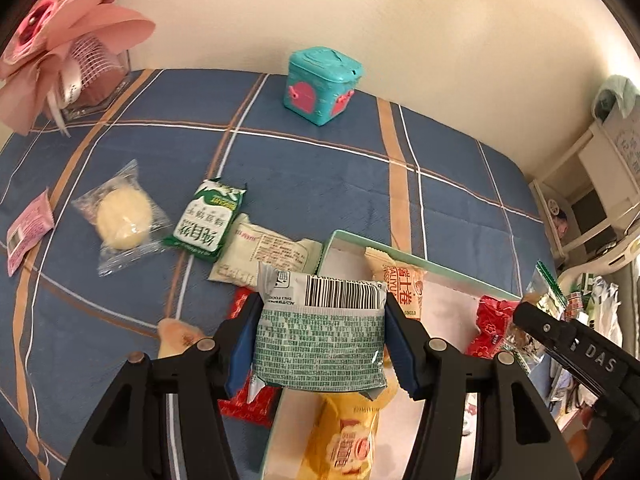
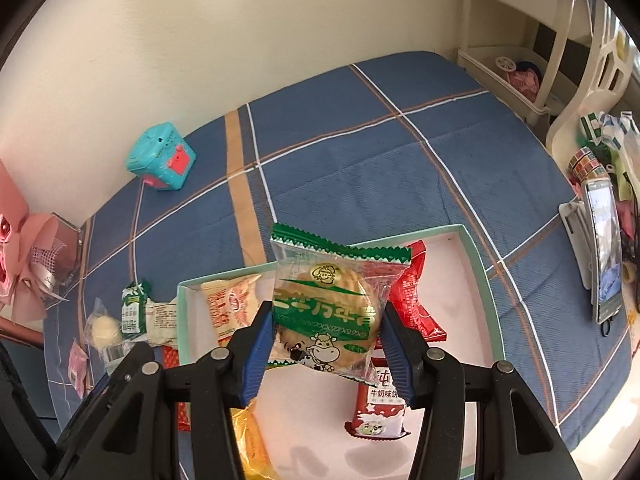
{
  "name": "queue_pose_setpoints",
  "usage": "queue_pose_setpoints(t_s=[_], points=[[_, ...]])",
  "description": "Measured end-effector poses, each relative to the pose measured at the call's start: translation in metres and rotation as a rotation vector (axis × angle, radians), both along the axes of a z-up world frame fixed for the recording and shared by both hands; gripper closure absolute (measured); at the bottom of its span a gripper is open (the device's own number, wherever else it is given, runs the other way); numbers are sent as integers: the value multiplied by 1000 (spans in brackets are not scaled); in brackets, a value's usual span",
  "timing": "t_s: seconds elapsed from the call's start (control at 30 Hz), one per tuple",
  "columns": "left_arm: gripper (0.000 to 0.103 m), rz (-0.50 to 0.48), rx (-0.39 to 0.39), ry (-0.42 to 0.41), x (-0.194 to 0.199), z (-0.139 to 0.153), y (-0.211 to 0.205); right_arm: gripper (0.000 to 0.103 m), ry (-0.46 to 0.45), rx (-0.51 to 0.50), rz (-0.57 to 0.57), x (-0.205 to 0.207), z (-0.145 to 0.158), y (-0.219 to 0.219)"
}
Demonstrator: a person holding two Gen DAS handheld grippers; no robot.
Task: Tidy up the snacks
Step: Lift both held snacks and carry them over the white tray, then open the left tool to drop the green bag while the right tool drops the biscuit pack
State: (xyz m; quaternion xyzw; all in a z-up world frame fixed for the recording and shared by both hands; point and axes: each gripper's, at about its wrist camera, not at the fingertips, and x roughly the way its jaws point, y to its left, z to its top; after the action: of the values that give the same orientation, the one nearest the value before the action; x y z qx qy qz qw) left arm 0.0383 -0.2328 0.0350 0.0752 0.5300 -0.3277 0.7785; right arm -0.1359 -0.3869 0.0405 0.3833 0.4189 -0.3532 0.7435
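A teal cube-shaped toy box (image 1: 323, 87) with pink patches sits on the blue plaid bedspread (image 1: 320, 184) at twelve o'clock. A pink paper flower bouquet (image 1: 60, 48) stands at ten o'clock. At three o'clock, a smartphone (image 2: 606, 252) leans on a white stand.

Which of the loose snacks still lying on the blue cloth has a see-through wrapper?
The pale round cake, left of the green-and-white packet. Its wrapper is clear; the neighbours' wrappers are printed and opaque.

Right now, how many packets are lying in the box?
4 in the box: orange packet in the far left corner, red packet at the far side, red-and-white packet mid-floor, yellow packet near left. The held green packet may hide more.
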Motion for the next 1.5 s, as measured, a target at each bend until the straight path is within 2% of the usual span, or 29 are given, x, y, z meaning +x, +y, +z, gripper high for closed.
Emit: queue_pose_setpoints(t_s=[0.53, 0.83, 1.5], points=[[43, -58, 66, -46, -1, -37, -36, 48, 33, 45, 51, 17, -33, 0], [43, -100, 87, -61, -14, -42, -51, 48, 58, 71, 50, 19, -55, -1], [43, -130, 126, -22, -17, -59, -61, 48, 107, 107, 23, 17, -80, -6]])
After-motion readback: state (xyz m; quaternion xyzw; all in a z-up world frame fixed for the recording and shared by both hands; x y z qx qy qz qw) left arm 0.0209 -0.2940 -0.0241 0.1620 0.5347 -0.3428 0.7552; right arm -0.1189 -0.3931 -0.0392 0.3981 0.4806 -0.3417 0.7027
